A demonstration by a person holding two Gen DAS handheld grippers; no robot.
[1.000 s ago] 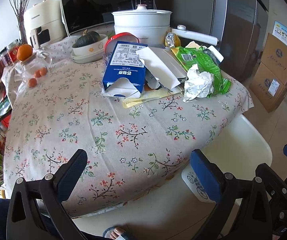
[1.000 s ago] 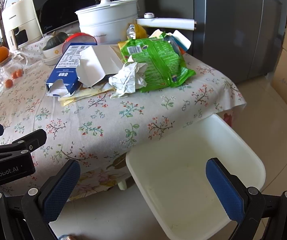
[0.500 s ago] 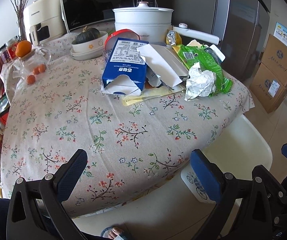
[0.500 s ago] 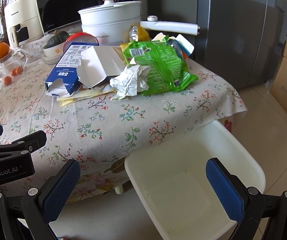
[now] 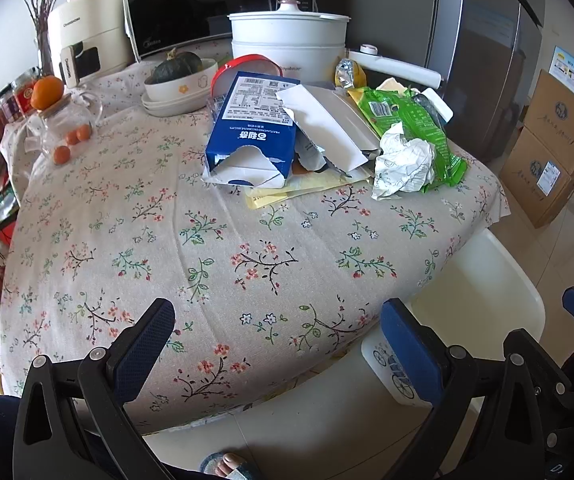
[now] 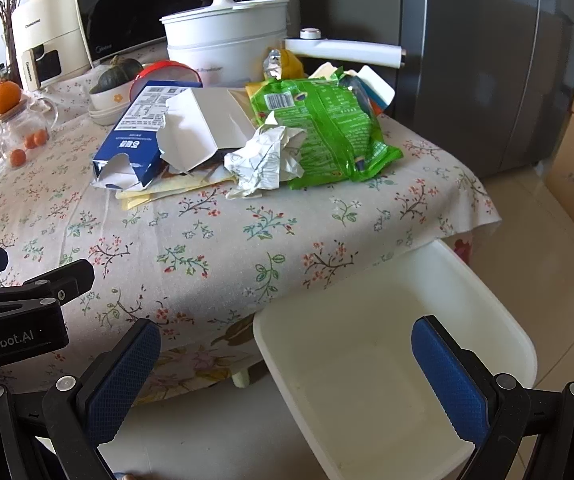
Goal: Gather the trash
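1. Compared with a second ago, both pairs of tongs have come a little closer to the trash heap (image 5: 327,136), which looms slightly larger; nothing on the table has shifted.
2. Left tongs (image 5: 279,340) stand wide apart and hold nothing, hovering over the near edge of the table (image 5: 207,248), well short of the heap.
3. Right tongs (image 6: 287,360) are likewise spread wide and empty, hanging above the white bin (image 6: 367,360) that sits on the floor just beside the table's edge, nearer than the heap.
4. Within the heap, a torn blue carton (image 5: 251,136) lies on its side, touching a white torn card (image 5: 327,128); a crumpled paper wad (image 5: 403,160) rests against a green snack bag (image 5: 411,128), with yellow sheets (image 5: 287,192) underneath.
5. Behind the heap stand a white cooking pot (image 5: 287,44), a bowl with a squash (image 5: 179,80) and a microwave (image 5: 191,8).
6. Left of the heap, a glass jar (image 5: 63,128) carries an orange on its lid.
7. Right of the heap are a dark fridge (image 6: 487,60) and cardboard boxes (image 5: 555,148) on the tiled floor.
8. A floral cloth covers the table.
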